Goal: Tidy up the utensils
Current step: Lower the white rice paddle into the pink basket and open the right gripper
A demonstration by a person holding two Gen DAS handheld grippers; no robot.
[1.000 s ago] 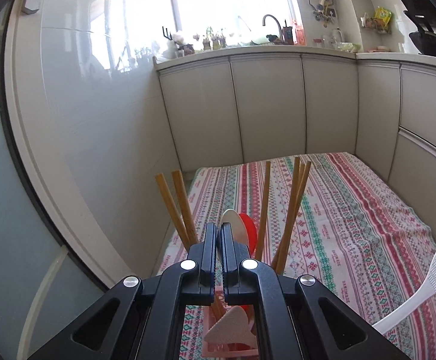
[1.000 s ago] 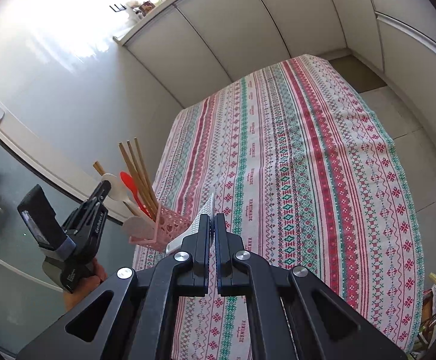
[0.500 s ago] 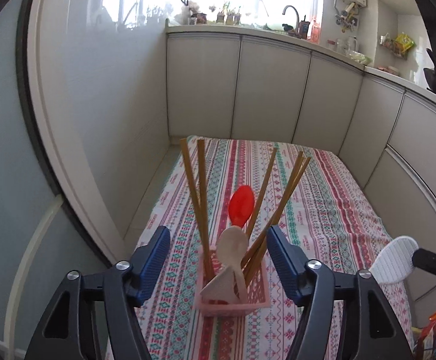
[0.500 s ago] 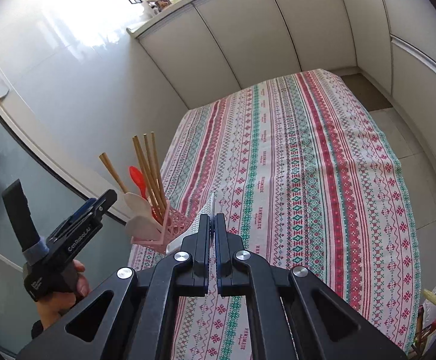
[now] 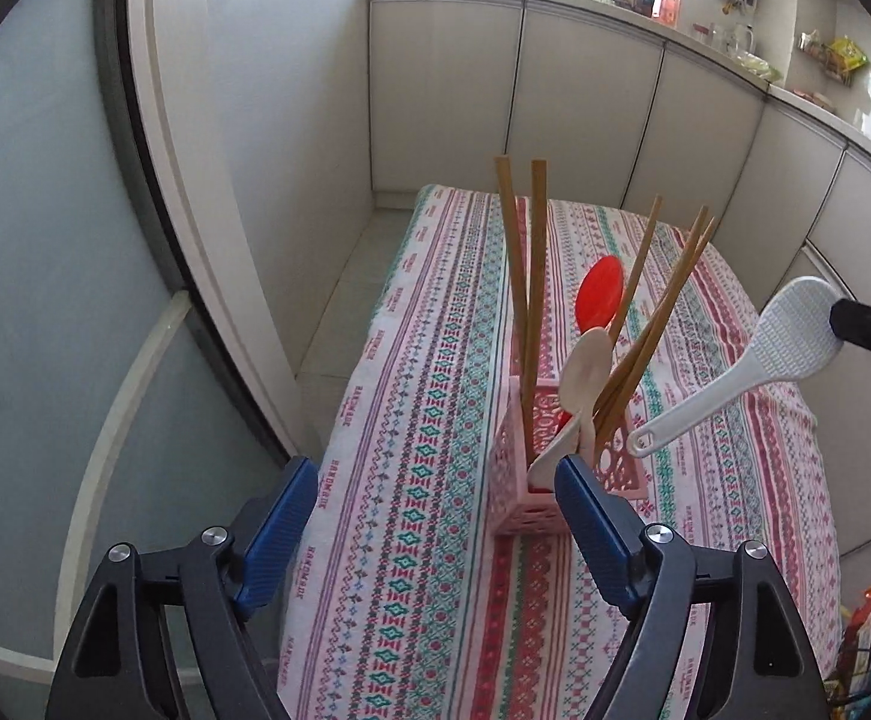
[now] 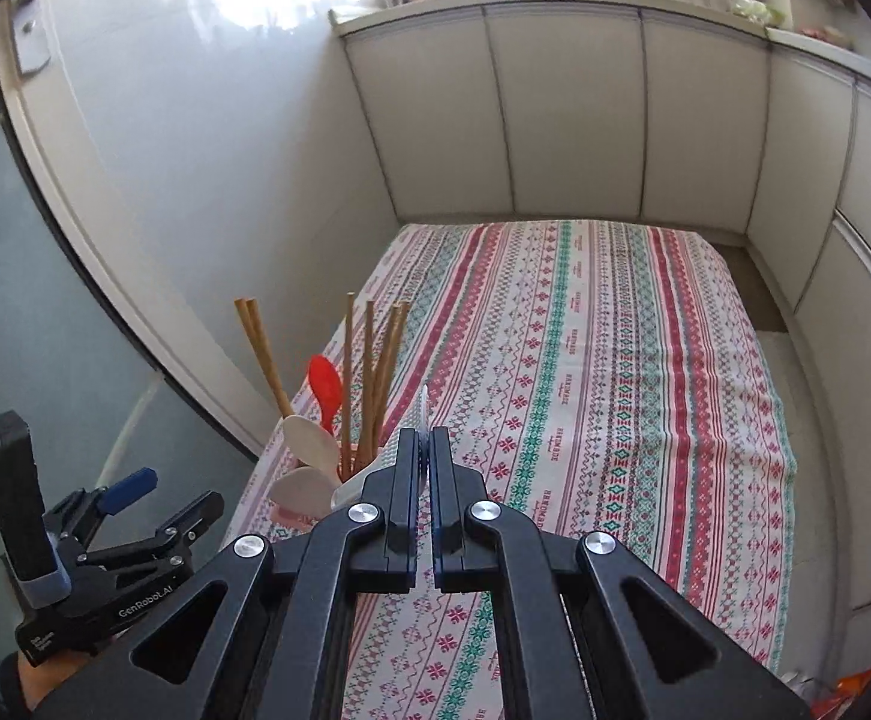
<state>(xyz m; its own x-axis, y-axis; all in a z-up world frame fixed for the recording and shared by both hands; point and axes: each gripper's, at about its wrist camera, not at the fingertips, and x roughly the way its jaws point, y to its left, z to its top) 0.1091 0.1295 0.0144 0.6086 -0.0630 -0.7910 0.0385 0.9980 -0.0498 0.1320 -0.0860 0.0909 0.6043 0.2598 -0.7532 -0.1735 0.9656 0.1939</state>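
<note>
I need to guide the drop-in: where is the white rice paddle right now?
In the left wrist view the white rice paddle hangs in the air at right, clamped at its head by the right gripper, its handle end beside the pink utensil holder.

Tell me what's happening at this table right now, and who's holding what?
A person is sorting utensils with a handheld gripper in each hand. The right gripper is shut on a white rice paddle, held in the air beside the pink holder, handle end toward it. The holder already has chopsticks, a red spoon and a cream spoon. The left gripper is opening with nothing between its fingers, just short of the holder.
</note>
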